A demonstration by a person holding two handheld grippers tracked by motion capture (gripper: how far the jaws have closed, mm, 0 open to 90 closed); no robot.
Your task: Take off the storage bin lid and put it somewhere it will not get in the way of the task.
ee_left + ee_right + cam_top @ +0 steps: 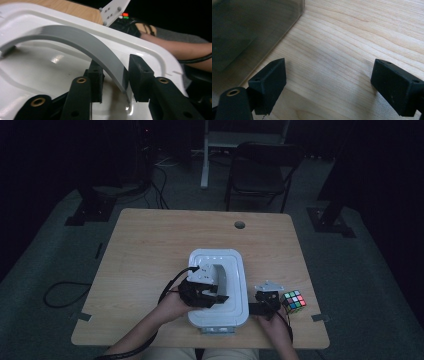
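A white box with a moulded lid sits near the front edge of the table, right of centre. A grey curved handle arches up from the lid.

The left gripper reaches in over the lid from the box's left side, and in the left gripper view its jaws stand on either side of the handle near one end. The right pad lies against the handle's edge; the left one is close behind it, and contact there cannot be made out. The handle is between the jaws, narrowed to about its width, probably to lift the lid or the whole box.

The right gripper rests low on the table just beside the box's right side, its jaws wide apart with bare wood between them. It holds nothing, and seems parked there to steady the box or wait.

A cube with coloured squares lies just right of it, toward the front right corner. The box is covered, so its contents are hidden.
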